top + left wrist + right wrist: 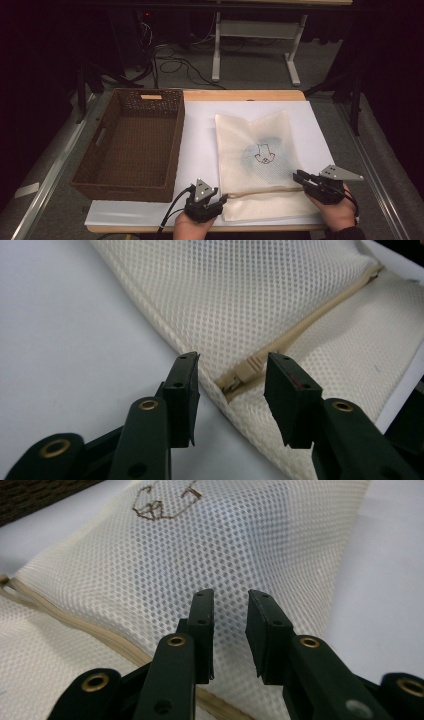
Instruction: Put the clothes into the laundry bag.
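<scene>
Mesh bag (260,160) on white tabletop (200,145)

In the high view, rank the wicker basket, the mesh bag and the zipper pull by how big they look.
1. wicker basket, largest.
2. mesh bag, somewhat smaller.
3. zipper pull, tiny, by the left gripper.

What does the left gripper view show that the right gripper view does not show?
The left gripper view has the beige zipper pull lying between the open fingers of the left gripper, untouched. The right gripper view has the dark embroidered outline on the mesh and a corner of the brown basket. Both share the cream mesh bag, its zipper line and the white table sheet.
</scene>
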`<state>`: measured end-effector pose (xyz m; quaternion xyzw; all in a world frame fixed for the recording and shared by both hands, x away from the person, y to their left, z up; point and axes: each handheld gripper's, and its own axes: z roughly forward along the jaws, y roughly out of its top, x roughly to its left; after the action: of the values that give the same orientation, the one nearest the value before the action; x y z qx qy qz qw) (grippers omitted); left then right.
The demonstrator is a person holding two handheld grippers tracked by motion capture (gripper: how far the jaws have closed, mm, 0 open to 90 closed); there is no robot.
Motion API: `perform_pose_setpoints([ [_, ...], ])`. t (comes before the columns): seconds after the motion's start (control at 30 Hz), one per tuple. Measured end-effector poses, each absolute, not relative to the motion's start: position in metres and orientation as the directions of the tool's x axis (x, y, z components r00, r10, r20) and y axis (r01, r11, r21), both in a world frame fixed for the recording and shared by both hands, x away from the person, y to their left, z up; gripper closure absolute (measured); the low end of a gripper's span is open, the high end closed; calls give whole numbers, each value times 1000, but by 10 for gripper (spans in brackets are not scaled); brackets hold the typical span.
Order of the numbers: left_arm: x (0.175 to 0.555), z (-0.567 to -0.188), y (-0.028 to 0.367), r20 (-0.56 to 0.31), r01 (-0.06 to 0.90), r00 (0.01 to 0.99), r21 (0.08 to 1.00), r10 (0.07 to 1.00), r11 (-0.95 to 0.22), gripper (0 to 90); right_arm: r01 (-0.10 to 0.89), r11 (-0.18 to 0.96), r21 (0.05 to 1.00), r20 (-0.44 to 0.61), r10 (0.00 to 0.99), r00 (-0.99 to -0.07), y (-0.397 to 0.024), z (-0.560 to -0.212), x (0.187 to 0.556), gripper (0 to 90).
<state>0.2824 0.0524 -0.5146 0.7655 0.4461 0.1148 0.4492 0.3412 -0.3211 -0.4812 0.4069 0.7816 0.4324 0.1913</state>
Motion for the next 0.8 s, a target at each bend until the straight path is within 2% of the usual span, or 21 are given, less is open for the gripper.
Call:
perform_pose_setpoints([
  [0.13,277,-524,46,-206,594,576,771,791,-231,565,449,311,838,48,777,-628,-310,-479,345,738],
  [0.27,271,-529,40,-196,588,543,783,816,-203,564,435,322,841,49,755,-653,-299,-477,347,730],
  [0.37,269,-531,38,-161,570,536,793,829,-215,659,423,329,844,49,739,-672,-290,-475,346,729],
  [0.47,270,-530,37,-182,586,520,787,834,-194,728,408,339,848,49,716,-696,-278,-473,343,724],
  [0.53,270,-530,36,-174,583,523,788,835,-201,742,400,344,850,45,708,-705,-275,-473,342,724],
  [0.63,268,-530,34,-154,568,543,792,826,-225,850,387,360,849,38,689,-724,-266,-472,338,723],
  [0.8,267,-530,33,-132,552,543,801,829,-234,871,371,379,848,37,655,-754,-248,-471,332,722],
])
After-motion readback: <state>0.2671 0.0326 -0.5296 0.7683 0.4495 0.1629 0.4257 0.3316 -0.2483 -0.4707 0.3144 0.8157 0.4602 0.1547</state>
